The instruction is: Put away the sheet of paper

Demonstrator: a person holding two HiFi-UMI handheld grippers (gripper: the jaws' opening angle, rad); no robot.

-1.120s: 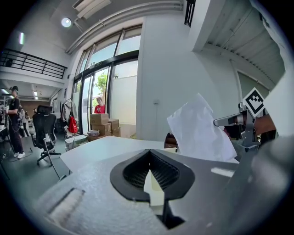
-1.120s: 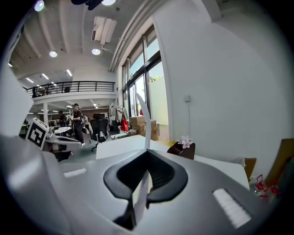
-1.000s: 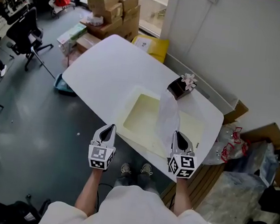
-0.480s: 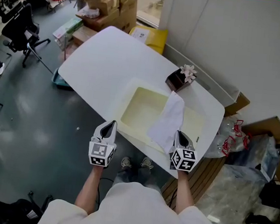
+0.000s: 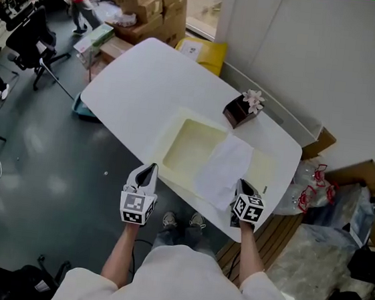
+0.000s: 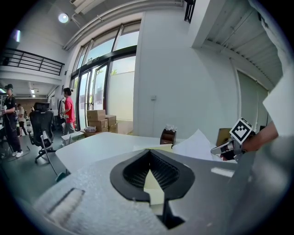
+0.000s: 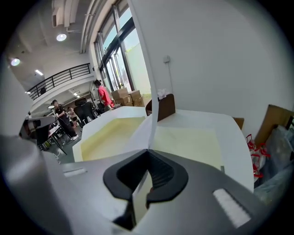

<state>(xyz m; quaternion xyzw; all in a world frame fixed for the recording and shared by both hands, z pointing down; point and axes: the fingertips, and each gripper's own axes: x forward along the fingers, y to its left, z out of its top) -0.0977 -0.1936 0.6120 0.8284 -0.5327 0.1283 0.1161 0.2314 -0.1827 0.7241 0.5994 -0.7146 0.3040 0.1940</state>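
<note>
On the white table [image 5: 148,81], the cream tray [image 5: 188,146] now has the sheet of paper [image 5: 224,170] draped across its right half, no longer hanging upright. The right gripper [image 5: 242,186] has sunk with it, jaws pinching its near edge. The left gripper [image 5: 146,171] is closed and empty. Letting go looks next.

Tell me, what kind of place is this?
Probably an open office or workshop space: a black wheeled office chair, stacked brown cardboard boxes on the grey floor, and tall glass windows beyond a white rounded table.
</note>
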